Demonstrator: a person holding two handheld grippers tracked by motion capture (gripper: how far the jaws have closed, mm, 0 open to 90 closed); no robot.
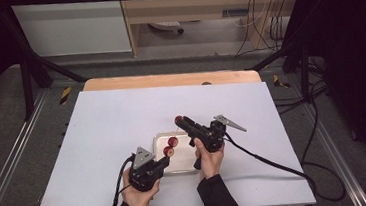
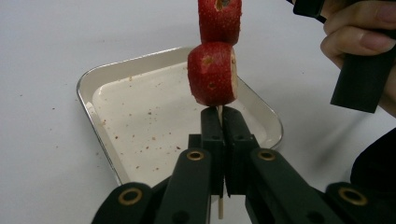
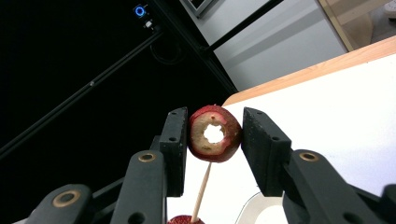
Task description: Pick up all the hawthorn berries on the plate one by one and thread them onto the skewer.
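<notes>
My left gripper (image 2: 219, 122) and right gripper (image 3: 215, 135) have matt black plastic jaws, fine-grained on the pads, with brass-coloured rings at the pivots; my sleeves (image 1: 219, 200) look like dull black cloth. The skewer (image 2: 220, 210) reads as thin pale wood, bare and unvarnished, and the fruit pieces (image 2: 212, 72) on it have red, slightly glossy, pitted skin, with a paler, moist-looking cut face on the cored piece (image 3: 215, 134). The tray (image 2: 93, 79) is thin metal with a bright, polished rim and a satin floor dusted with red specks, on a smooth matt white table (image 1: 112, 119) over a wood-grain board edge (image 1: 119, 83).
</notes>
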